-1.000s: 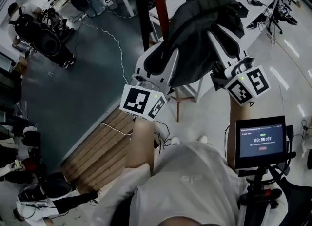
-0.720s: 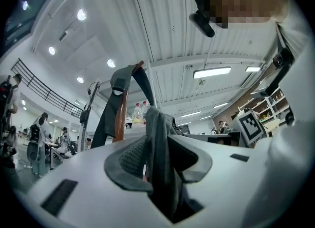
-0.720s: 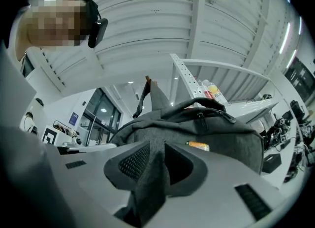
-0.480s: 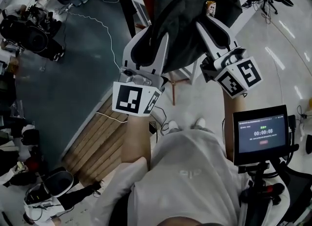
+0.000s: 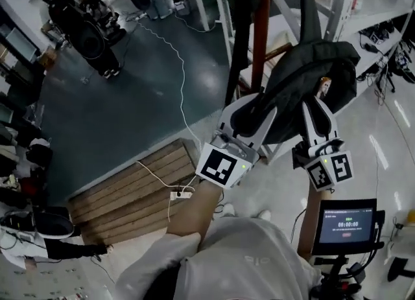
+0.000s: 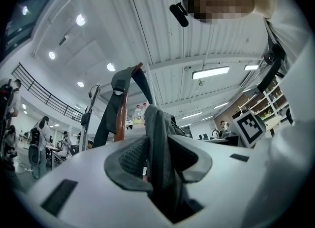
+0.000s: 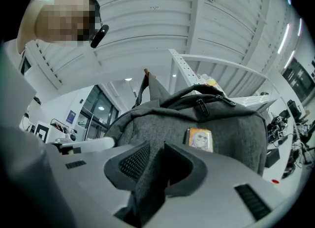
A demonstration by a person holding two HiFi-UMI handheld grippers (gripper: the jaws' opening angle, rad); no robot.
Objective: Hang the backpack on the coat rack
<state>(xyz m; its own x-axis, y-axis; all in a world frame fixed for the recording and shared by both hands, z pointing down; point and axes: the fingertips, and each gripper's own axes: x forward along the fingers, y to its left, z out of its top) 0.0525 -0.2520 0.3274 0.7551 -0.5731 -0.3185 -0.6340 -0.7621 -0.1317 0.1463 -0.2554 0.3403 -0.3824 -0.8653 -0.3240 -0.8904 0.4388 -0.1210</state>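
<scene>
Your left gripper (image 5: pixel 249 116) and right gripper (image 5: pixel 316 114) were each pinched tight on a fold of the grey backpack (image 5: pixel 318 72), held up just beside the coat rack (image 5: pixel 261 33). You needed to raise it level and settle its top handle onto the rack before loosening either grip.

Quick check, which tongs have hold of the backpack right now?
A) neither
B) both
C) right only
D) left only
B: each gripper view shows grey fabric of the backpack pinched between closed jaws, in the left tongs and in the right tongs.
</scene>
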